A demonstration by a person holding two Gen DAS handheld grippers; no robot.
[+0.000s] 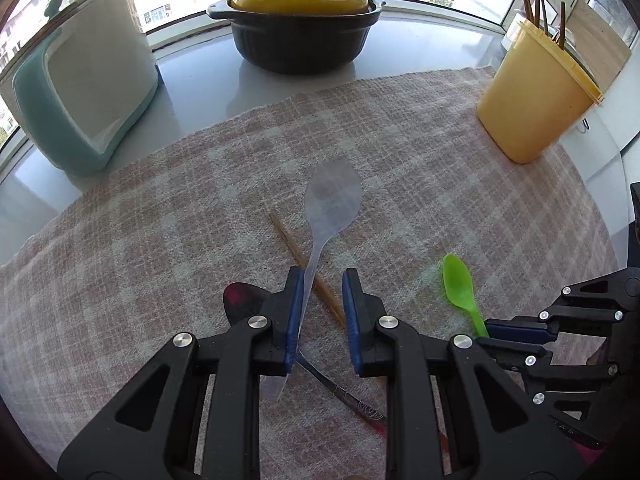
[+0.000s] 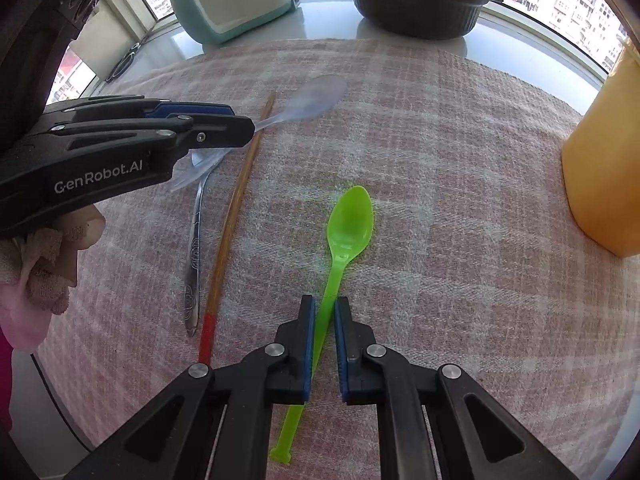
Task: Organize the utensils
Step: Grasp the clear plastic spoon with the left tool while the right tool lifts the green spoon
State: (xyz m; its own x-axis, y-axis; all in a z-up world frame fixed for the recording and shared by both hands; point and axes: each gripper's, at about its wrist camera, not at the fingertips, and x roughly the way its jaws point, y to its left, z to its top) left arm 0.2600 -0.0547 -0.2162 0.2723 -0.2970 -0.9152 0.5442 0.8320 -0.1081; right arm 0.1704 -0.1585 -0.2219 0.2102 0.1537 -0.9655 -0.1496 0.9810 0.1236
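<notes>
Standing over a checked cloth (image 1: 460,184) on a grey counter by a window, a person works two hand-held grippers among scattered utensils. The left gripper (image 1: 322,280) has a clear plastic spoon (image 1: 334,200) between its blue pads; the handle lies flat against one pad while a gap shows on the other side, and the bowl sticks out beyond the tips. From the right-hand camera this spoon (image 2: 310,98) appears to be off the cloth. The right gripper (image 2: 324,306) is pressed nearly together, pinching the thin handle of a green plastic spoon (image 2: 350,220), whose bowl points away over the cloth.

Between the two spoons lies a wooden chopstick (image 2: 236,208) with a red end, and just beside it a patterned metal spoon (image 2: 194,248). A yellow holder (image 1: 536,96) with several brown sticks standing in it sits at the cloth's far right. Behind the cloth stand a black pot with a yellow lid (image 1: 300,20) and a teal and white appliance (image 1: 84,84).
</notes>
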